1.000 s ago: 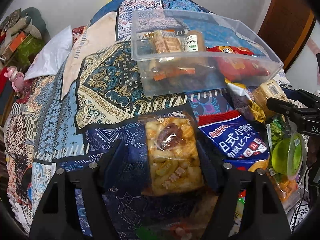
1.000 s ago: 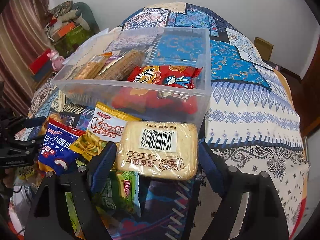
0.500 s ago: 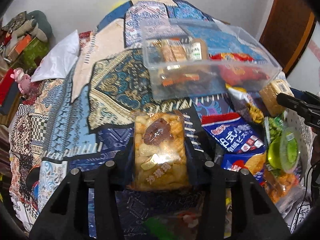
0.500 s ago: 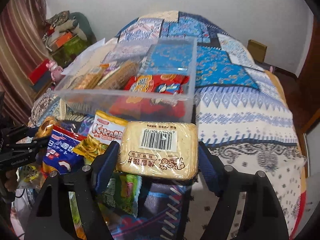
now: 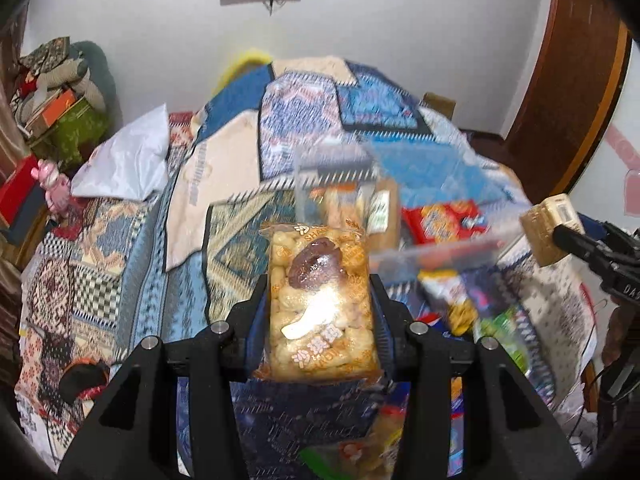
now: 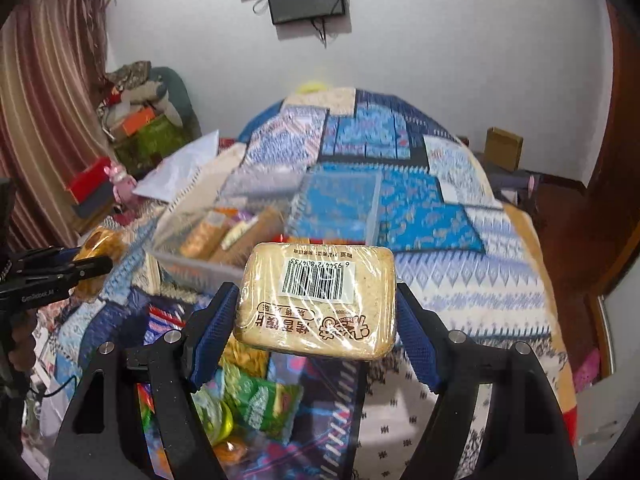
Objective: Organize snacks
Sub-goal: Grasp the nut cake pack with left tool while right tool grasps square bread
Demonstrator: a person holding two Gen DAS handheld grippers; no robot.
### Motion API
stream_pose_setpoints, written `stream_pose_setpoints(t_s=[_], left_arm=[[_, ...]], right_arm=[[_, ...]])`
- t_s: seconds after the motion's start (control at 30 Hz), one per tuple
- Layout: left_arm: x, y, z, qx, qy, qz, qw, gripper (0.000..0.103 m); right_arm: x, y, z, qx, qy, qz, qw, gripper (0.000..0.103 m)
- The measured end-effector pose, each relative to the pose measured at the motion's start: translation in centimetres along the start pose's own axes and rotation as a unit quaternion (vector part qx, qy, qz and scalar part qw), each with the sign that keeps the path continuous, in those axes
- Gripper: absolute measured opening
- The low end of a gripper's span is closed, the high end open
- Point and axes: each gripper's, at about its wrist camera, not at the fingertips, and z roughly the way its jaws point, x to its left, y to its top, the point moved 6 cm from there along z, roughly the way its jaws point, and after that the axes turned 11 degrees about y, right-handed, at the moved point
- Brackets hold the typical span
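My left gripper (image 5: pixel 318 300) is shut on a clear pack of golden puffed snack (image 5: pixel 320 304) with a brown date on its label, held up above the bed. My right gripper (image 6: pixel 316 312) is shut on a beige wrapped biscuit block (image 6: pixel 316 300) with a barcode sticker, also lifted; it shows in the left wrist view (image 5: pixel 548 228) at the right. A clear plastic bin (image 5: pixel 436 248) (image 6: pixel 264 236) lies beyond both, blurred, with several snack packs inside, among them a red pack (image 5: pixel 444 220).
Loose snack packs lie on the patchwork bedspread (image 6: pixel 440 208) below the grippers: green packs (image 6: pixel 260 396), a yellow pack (image 5: pixel 456 300). A white pillow (image 5: pixel 128 164) lies at the left. Boxes and clothes pile up by the wall (image 6: pixel 140 120). A wooden door (image 5: pixel 576 92) stands at the right.
Both grippers have risen with their packs, so the bed and bin look lower and farther. The left gripper closed on the puffed snack pack and lifted it off the bedspread.
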Motion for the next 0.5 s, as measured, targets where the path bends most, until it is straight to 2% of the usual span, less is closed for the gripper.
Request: stream_pose_setpoints(t_s=[0.2,0.5], left_arm=[[-1.7,3.0,-0.1,-0.022,-0.006,0.012,0.9997,0.046],[-4.1,5.1,3.8,-0.001,-0.03,0.016,0.9994,0.046]], right_arm=[[0.7,2.3,0.8,-0.018,0.013,-0.007,1.0,0.074],[0.6,3.6,4.7,0.0,0.032,-0.003,0.999,0.074]])
